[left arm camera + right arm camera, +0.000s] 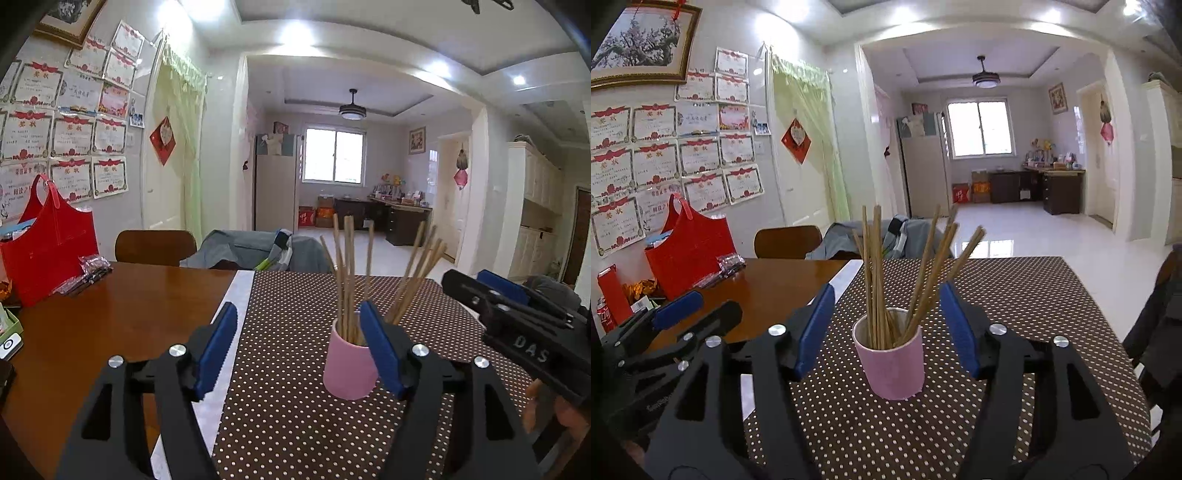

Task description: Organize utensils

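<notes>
On the wooden table [110,302] a brown dotted cloth [295,413] carries a pink cup [349,369] that stands upright with a bundle of chopsticks [349,258] fanned out of its mouth.

The left wrist view places the cup right of centre, its right side hidden behind the right blue pad [380,350] of the left gripper [299,350]. The jaws stand apart with nothing between them, only cloth. At the right edge the right gripper [517,314] appears from the side, with part of a hand [546,406] under it; its far end is cut off by the frame.

The right wrist view looks into the cup's white inside, which the other view does not show. Here the cup sits beyond and between the pads of the right gripper [886,325], jaws apart, touching neither cup nor sticks. The left gripper [679,317] enters low on the left, mostly in shadow. A red bag [690,254] stands at the table's left side, and a red can [605,317] beside it is partly cut off.
</notes>
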